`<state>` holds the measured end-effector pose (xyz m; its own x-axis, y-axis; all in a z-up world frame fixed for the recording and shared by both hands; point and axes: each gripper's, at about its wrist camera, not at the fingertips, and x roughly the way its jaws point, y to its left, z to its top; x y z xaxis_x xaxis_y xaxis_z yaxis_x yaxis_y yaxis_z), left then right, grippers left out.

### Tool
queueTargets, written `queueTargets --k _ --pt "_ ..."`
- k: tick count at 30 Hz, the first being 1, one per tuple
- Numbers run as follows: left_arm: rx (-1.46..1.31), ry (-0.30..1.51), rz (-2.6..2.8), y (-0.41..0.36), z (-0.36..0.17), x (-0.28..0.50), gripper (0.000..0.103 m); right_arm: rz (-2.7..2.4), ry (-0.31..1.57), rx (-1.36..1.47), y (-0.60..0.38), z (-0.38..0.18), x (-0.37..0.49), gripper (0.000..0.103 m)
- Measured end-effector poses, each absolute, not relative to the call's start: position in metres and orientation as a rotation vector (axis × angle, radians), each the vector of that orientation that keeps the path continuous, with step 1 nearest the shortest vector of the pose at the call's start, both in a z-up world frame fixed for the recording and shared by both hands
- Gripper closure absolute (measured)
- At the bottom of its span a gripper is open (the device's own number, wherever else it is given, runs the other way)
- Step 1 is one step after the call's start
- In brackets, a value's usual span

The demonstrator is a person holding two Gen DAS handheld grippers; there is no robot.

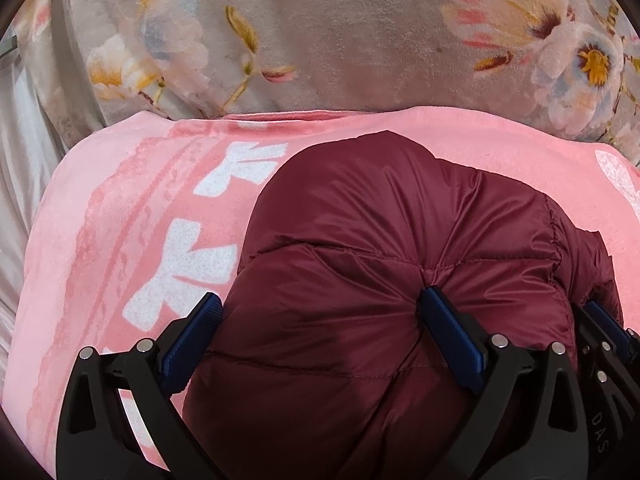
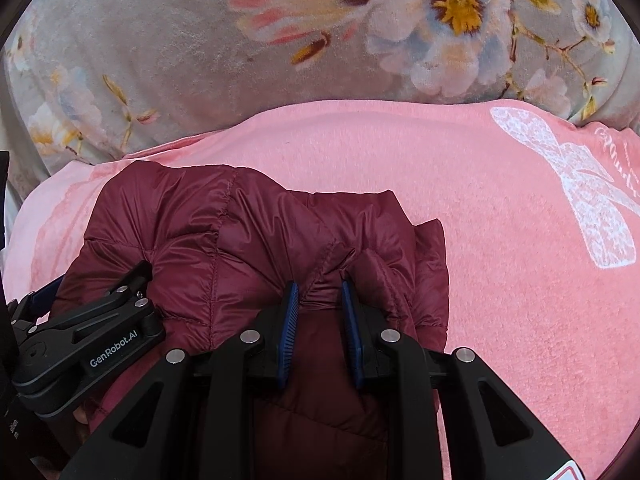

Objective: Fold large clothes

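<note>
Your two grippers, side by side.
Your left gripper (image 1: 320, 320) stands wide open, fingers spread; your right gripper (image 2: 320, 300) is closed narrowly, its blue pads (image 2: 290, 316) nearly parallel, pinching fabric.

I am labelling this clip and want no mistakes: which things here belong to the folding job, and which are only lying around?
Part of the job:
- maroon puffer jacket
- left hand-held gripper, open wide around it
- right hand-held gripper, pinching a fold of it

Just lying about:
- pink blanket underneath
- floral blanket behind
</note>
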<state>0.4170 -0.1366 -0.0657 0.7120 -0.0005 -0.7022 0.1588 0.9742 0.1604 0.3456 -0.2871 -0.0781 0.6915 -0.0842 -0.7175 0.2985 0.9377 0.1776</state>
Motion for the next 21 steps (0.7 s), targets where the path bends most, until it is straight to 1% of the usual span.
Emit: queueTargets --k 10,13,16,21 --pt "0.213 0.770 -0.088 -0.137 -0.065 0.418 0.005 -0.212 0.778 0.297 -0.288 -0.078 0.345 0.082" --pt "0.206 0.757 -0.100 -0.135 -0.062 0.414 0.005 -0.188 0.762 0.337 -0.293 -0.079 0.343 0.082" --pt "0.206 0.747 -0.119 -0.128 -0.049 0.399 0.006 -0.196 0.741 0.301 -0.291 -0.063 0.318 0.080" --pt "0.248 0.649 -0.144 -0.104 -0.013 0.323 0.005 -0.194 0.691 0.200 -0.270 -0.026 0.242 0.064"
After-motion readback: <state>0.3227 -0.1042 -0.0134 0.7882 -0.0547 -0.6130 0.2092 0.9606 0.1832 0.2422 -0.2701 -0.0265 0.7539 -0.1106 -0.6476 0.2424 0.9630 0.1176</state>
